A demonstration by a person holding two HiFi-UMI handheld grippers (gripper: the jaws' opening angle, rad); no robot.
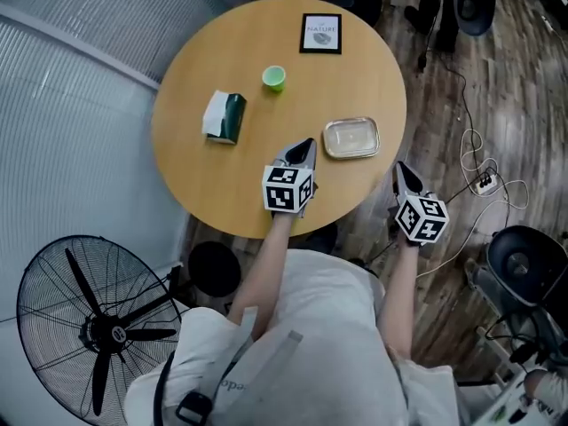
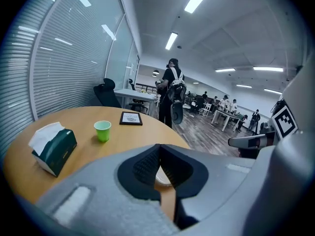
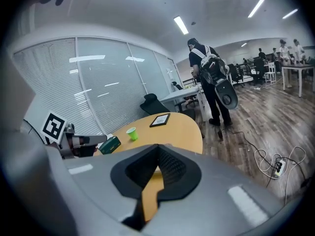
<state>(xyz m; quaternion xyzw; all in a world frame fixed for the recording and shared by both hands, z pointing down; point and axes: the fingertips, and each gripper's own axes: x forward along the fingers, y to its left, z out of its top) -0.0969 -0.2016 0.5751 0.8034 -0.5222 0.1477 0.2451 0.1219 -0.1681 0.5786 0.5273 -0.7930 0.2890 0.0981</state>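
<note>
Green cup [image 1: 274,78], tissue box [image 1: 223,116] and framed card [image 1: 320,34] sit apart on the table [image 1: 355,78]; fan [image 1: 98,331] nearby.

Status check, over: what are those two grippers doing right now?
Both shut, empty. Left gripper beside metal tray; right gripper at table edge. Nothing between.

The clearest word is "NATURE", in capitals at the top of the black-framed card [image 1: 320,34] on the round table [image 1: 195,185], well ahead of the left gripper's fingertips [image 1: 304,145] and slightly to their right. The smaller print under it is too fine to read. Well behind the fingertips, a pale strap [image 1: 257,366] on the person's clothing shows grey letters beginning "opa".
</note>
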